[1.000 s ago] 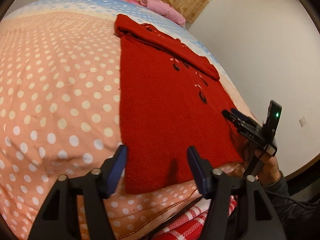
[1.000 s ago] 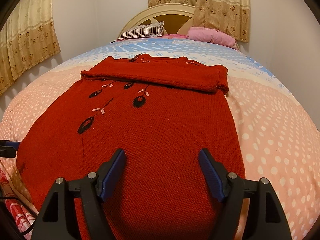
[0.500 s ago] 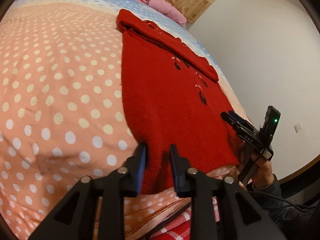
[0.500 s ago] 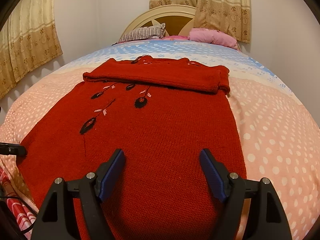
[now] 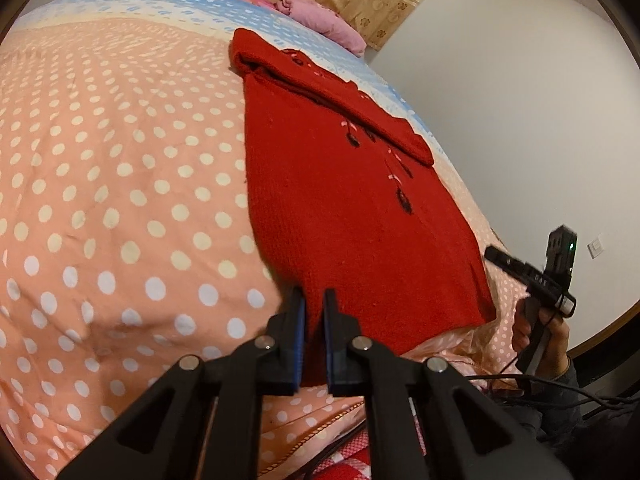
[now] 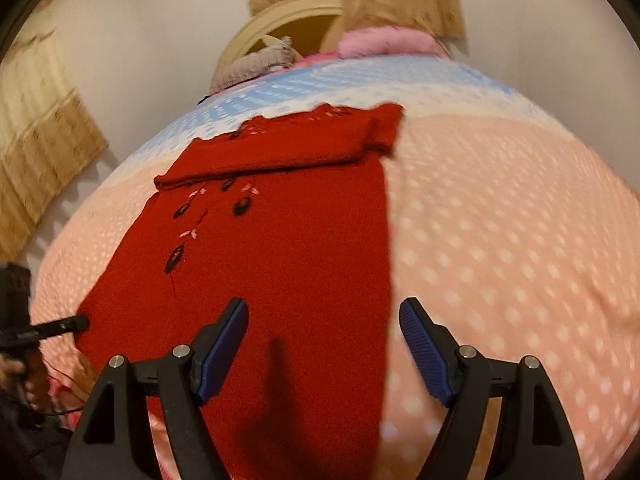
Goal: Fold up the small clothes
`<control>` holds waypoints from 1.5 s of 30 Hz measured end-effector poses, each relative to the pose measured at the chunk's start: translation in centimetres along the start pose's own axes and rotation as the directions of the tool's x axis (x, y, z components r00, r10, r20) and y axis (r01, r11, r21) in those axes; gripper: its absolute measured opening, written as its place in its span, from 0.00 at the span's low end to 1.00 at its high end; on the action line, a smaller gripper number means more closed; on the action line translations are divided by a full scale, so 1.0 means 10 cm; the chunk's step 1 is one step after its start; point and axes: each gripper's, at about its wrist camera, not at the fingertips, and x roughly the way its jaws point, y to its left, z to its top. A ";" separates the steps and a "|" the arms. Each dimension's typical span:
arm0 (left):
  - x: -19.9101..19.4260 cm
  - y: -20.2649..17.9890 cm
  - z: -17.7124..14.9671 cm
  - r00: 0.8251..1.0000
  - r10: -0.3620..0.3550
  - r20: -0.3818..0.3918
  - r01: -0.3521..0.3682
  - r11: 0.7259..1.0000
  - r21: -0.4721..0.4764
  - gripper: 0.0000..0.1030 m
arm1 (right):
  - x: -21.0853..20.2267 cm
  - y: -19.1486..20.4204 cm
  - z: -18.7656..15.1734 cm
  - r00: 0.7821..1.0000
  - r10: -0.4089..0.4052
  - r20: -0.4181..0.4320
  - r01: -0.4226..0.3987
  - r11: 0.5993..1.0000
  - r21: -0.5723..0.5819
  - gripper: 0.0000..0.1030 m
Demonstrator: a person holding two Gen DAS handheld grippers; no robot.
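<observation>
— Two grippers, what is each doing?

— My left gripper [image 5: 313,334] is clenched on the near hem of the red sweater [image 5: 340,200], at its left corner. My right gripper [image 6: 324,344] is released, jaws wide above the hem's other corner, pinching nothing.

— Where's the sweater?

— Flat on the dotted bedspread [image 5: 112,184], its sleeves folded across the chest. Beyond it, a pink pillow [image 6: 384,42] lies by the headboard [image 6: 280,20].
</observation>
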 end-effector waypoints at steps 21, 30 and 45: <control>-0.08 0.02 0.00 0.999 -0.034 0.002 0.034 0.999 0.005 0.08 | -0.24 -0.11 -0.67 0.974 0.160 -0.159 -0.151 0.986 0.067 0.34; -0.21 0.05 0.04 0.996 -0.054 0.064 0.054 0.999 -0.004 0.08 | -0.44 -0.12 -0.59 0.975 0.221 -0.003 -0.219 0.971 0.091 0.08; -0.35 -0.06 0.43 0.980 -0.129 0.149 0.129 0.992 0.009 0.08 | -0.74 -0.08 -0.12 0.956 0.233 0.175 -0.249 0.966 0.074 0.08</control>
